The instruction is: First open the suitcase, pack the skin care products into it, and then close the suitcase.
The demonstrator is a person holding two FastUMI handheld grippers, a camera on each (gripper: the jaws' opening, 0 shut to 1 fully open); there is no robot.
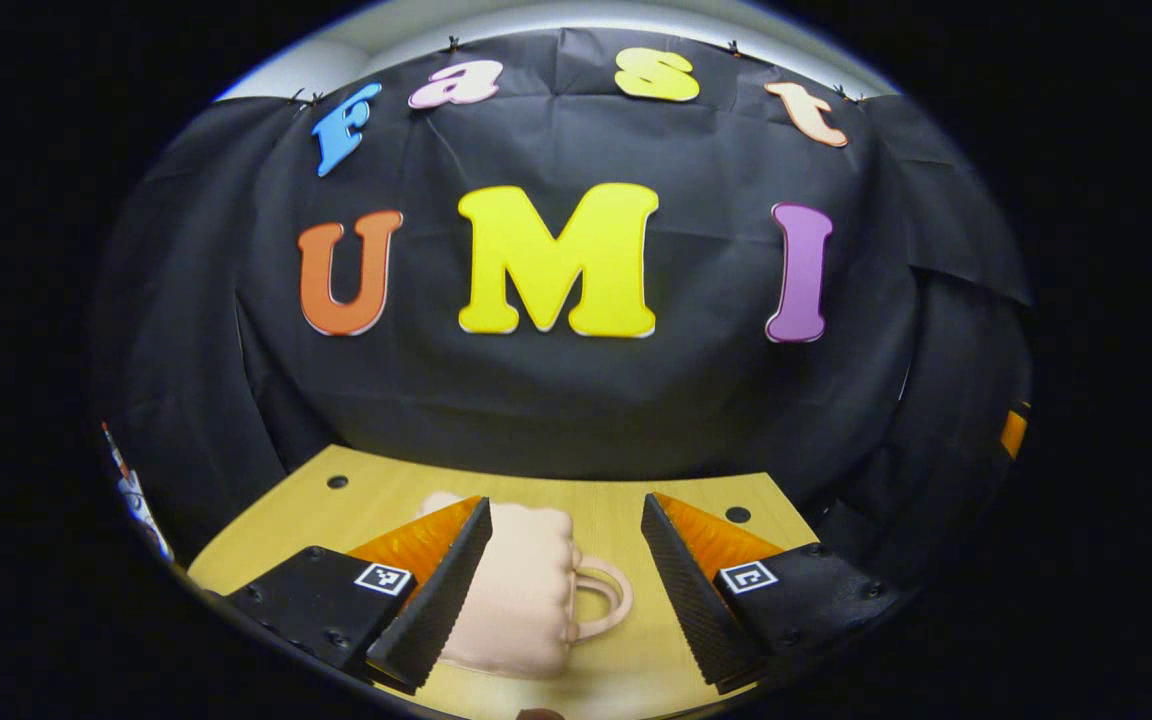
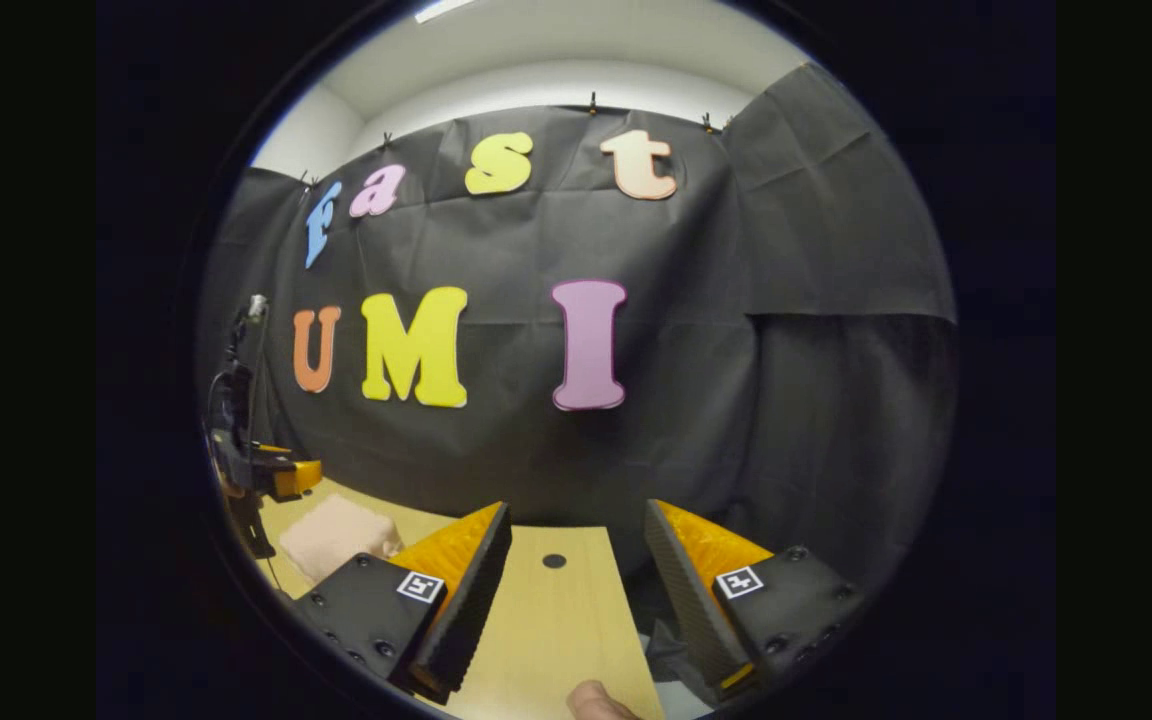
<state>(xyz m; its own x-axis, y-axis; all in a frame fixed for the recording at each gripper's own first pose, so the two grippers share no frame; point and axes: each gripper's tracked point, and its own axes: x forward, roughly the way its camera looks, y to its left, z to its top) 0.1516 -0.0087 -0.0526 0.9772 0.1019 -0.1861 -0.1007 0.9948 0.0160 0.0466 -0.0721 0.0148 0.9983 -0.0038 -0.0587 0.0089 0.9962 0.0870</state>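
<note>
Two grippers are in your hands, and both sit with their jaws spread apart, gripping nothing. In the left gripper view, your left gripper [image 1: 566, 590] hovers low over the pale wooden table [image 1: 636, 640], and the suitcase [image 1: 521, 590], a small, soft, pinkish case with a looped handle [image 1: 604, 598] on its right side, lies flat on the table between the two fingers, closer to the left-hand one, which covers its near edge; whether that finger touches it you cannot tell from here. The lid looks shut. In the right gripper view, your right gripper [image 2: 576, 590] is held above a bare stretch of the table [image 2: 556, 630], with a fingertip [image 2: 598, 702] of your hand at the bottom edge. Off to that view's left, the suitcase [image 2: 336, 535] rests on the table, and the left gripper [image 2: 276, 475] hangs just above it.
</note>
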